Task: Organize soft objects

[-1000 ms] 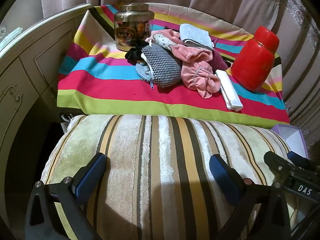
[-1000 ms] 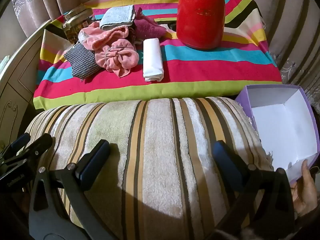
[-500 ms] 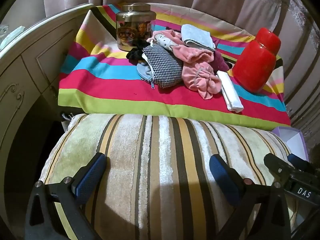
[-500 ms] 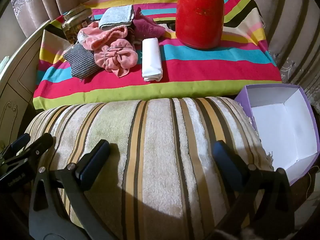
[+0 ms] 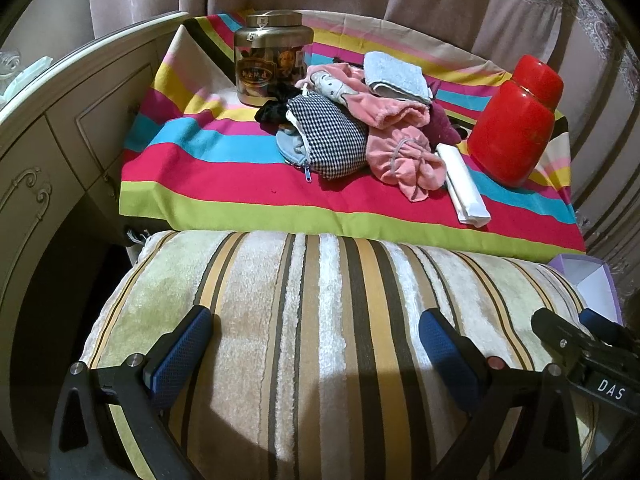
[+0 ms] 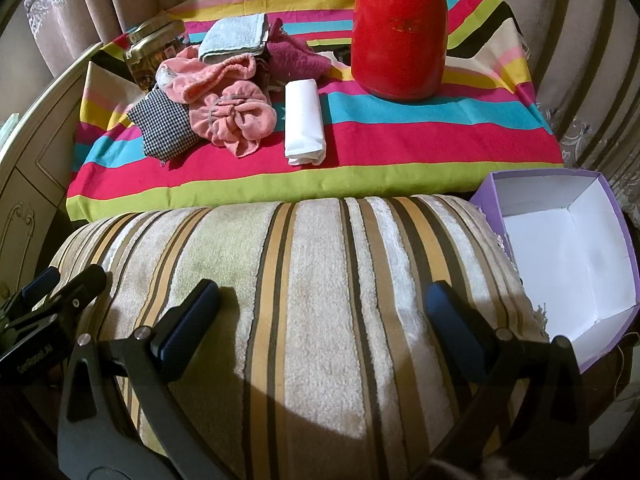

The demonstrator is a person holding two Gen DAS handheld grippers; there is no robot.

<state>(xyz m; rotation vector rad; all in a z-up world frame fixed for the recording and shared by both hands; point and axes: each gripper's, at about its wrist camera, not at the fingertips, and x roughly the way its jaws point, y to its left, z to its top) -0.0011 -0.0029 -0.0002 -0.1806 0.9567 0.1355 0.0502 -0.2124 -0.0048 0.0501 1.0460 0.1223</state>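
Note:
A pile of soft things lies on the striped tablecloth (image 5: 224, 200): a checked pouch (image 5: 332, 140), pink cloths (image 5: 404, 156), a folded pale blue towel (image 5: 396, 76), a dark magenta cloth (image 6: 296, 54) and a white roll (image 6: 304, 122). My left gripper (image 5: 316, 340) is open above a striped cushion (image 5: 320, 320), well short of the pile. My right gripper (image 6: 322, 312) is open above the same cushion (image 6: 320, 280). Both are empty.
A red jar (image 5: 516, 120) stands at the table's right, a gold tin (image 5: 272, 58) at the back left. An open purple box (image 6: 568, 256) with white inside sits right of the cushion. A cream cabinet (image 5: 48, 152) is on the left. Curtains hang behind.
The hand at the purple box's lower edge has gone from the right wrist view. Both grippers have shifted only slightly and stay open.

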